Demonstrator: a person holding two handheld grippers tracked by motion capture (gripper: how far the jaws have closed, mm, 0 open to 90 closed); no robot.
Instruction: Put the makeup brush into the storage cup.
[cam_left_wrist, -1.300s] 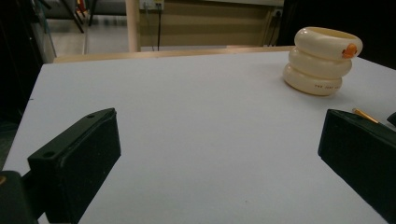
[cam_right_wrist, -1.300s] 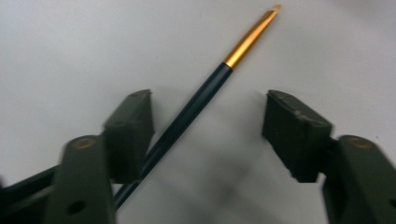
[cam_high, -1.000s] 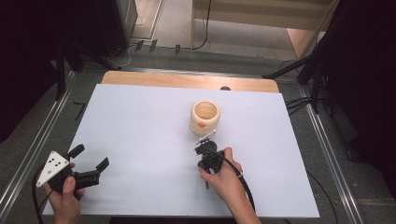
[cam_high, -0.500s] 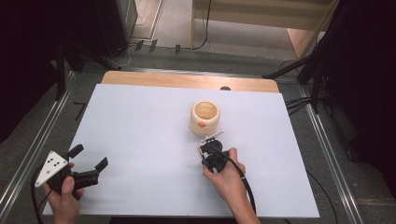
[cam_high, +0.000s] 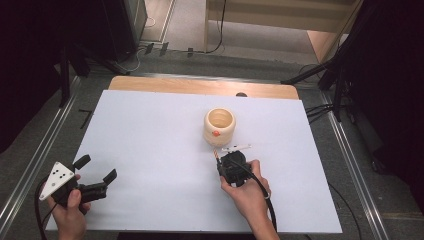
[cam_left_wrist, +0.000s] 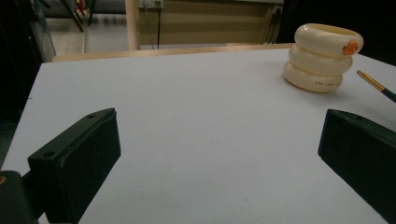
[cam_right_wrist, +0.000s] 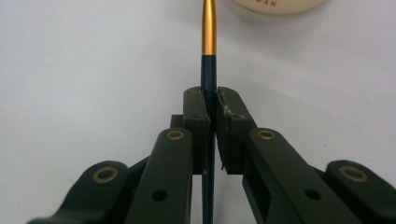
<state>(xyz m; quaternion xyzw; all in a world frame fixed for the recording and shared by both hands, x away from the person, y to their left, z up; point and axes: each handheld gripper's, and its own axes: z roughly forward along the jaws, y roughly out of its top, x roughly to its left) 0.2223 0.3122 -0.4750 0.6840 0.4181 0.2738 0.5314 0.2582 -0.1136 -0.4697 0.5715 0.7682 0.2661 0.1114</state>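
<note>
A cream ringed cup (cam_high: 219, 126) with an orange spot on its rim stands upright near the middle of the white tabletop (cam_high: 150, 135). Just in front of it, my right gripper (cam_high: 219, 160) is shut on a thin brush (cam_high: 216, 154). In the right gripper view the brush (cam_right_wrist: 208, 32) has a dark blue shaft and a gold end, and it points at the cup's base (cam_right_wrist: 280, 4) from between my right gripper (cam_right_wrist: 209, 100). My left gripper (cam_high: 96, 168) rests open at the near left corner. The left gripper view shows my left gripper (cam_left_wrist: 219, 154) wide apart, with the cup (cam_left_wrist: 324, 58) and the brush's end (cam_left_wrist: 376, 85) far off at the right.
A wooden strip (cam_high: 200, 87) runs along the table's far edge. Metal rails (cam_high: 350, 150) flank both sides, and dark stands and cables (cam_high: 325, 75) sit on the floor beyond. The white surface left of the cup is bare.
My right gripper, with the brush in it, has drifted slightly right and toward the near edge. The cup and my left gripper have stayed put.
</note>
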